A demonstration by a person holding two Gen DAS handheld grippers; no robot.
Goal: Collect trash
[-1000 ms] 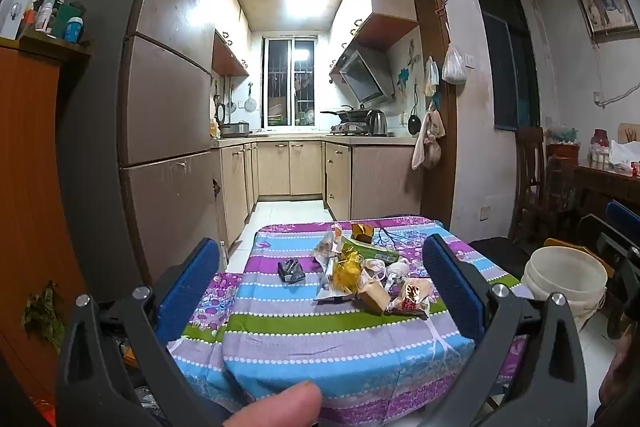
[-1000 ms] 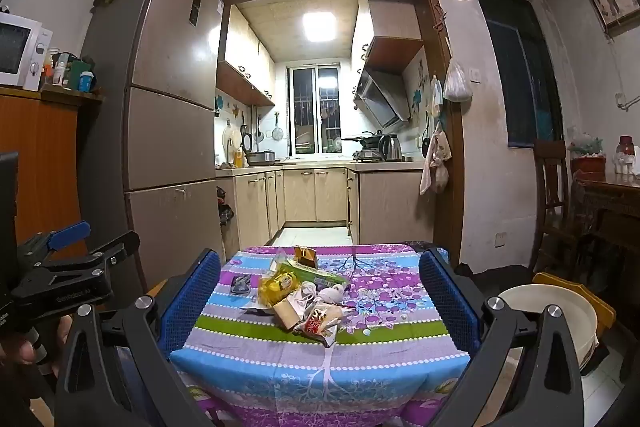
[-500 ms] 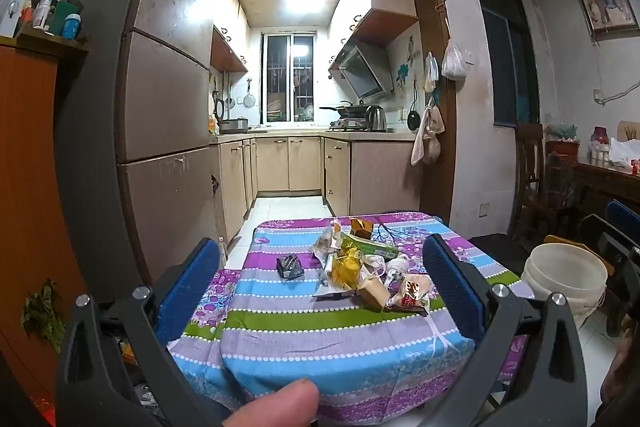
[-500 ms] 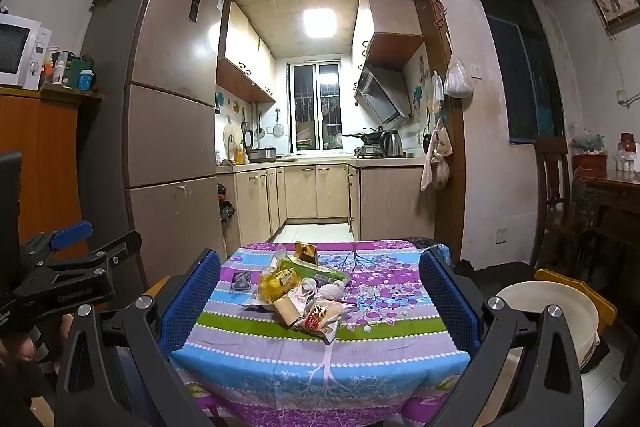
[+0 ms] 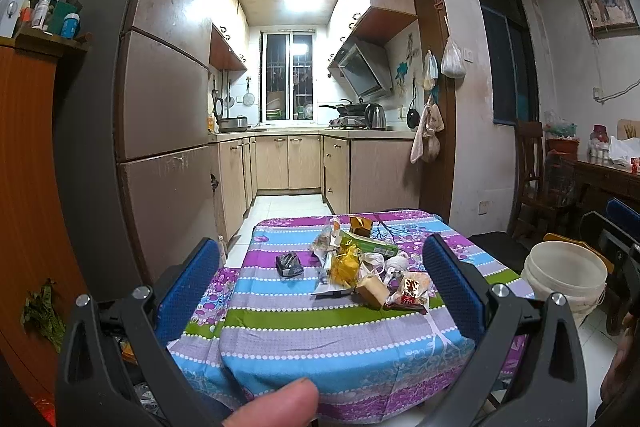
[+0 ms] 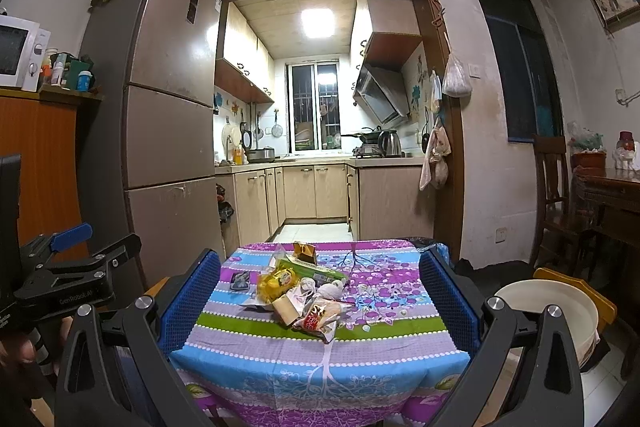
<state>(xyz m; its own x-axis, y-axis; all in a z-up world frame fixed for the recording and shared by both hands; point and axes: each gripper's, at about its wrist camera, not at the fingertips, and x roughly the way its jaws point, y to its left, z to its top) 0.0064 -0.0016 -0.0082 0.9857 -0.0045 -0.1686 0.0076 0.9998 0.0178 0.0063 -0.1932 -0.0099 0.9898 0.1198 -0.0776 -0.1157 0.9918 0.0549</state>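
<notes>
Both claws hang in the air short of the bench's near edge, each spread wide and gripping nothing: the left claw (image 5: 320, 281) frames the litter from slightly left, the right claw (image 6: 320, 291) from slightly right. The trash (image 5: 360, 267) sits in a loose heap near the middle of the bench (image 5: 320, 339), on a striped floral cloth; a yellow crinkly wrapper (image 6: 278, 279), a tan block (image 6: 286, 307) and a red-printed packet (image 6: 318, 313) overlap one another, while a dark small wrapper (image 5: 289, 264) lies apart toward the left edge. A white bucket (image 5: 564, 275) stands on the floor off the right edge, likely the bin. The risks, as I judge them: thin film wrappers may slip from broad pads or come up in a clump, dropping pieces; a low pinch could catch the cloth and drag the heap; carrying across the right edge could scatter scraps onto the floor.
</notes>
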